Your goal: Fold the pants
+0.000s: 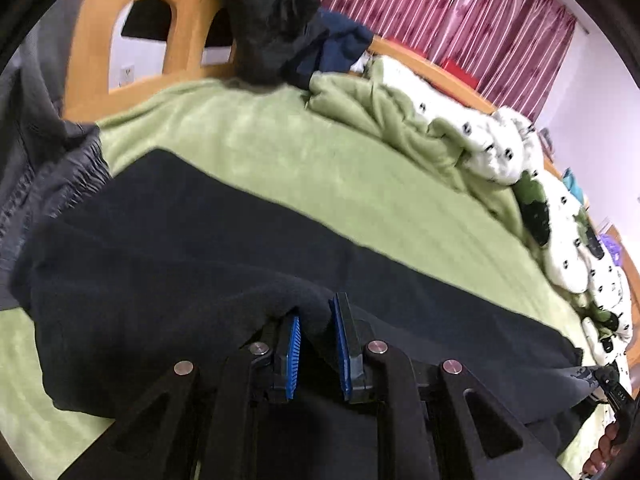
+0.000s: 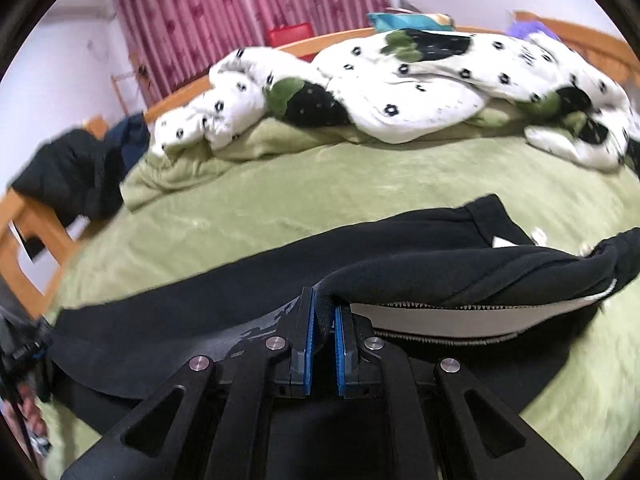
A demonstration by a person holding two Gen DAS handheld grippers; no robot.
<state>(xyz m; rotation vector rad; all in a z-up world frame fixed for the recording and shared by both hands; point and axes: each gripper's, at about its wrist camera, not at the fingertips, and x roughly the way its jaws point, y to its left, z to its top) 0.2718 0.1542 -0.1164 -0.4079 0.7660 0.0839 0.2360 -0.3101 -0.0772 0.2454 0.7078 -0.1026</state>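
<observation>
Black pants (image 1: 208,240) lie stretched across a green blanket (image 1: 280,140) on a bed. My left gripper (image 1: 316,320) is shut on a raised fold of the black fabric near one end. My right gripper (image 2: 325,320) is shut on the pants' edge (image 2: 400,276) near the waistband, where a white lining and a zipper (image 2: 460,316) show. The held edge is lifted a little above the rest of the pants (image 2: 200,280). The right gripper also shows at the far right of the left wrist view (image 1: 612,388), and the left one at the far left of the right wrist view (image 2: 24,356).
A white quilt with black flowers (image 2: 420,92) is bunched along the far side of the bed. Dark clothes (image 1: 276,20) hang on the wooden bed frame (image 1: 92,32). Grey clothing (image 1: 48,168) lies at the left. Red striped curtains (image 2: 240,12) hang behind.
</observation>
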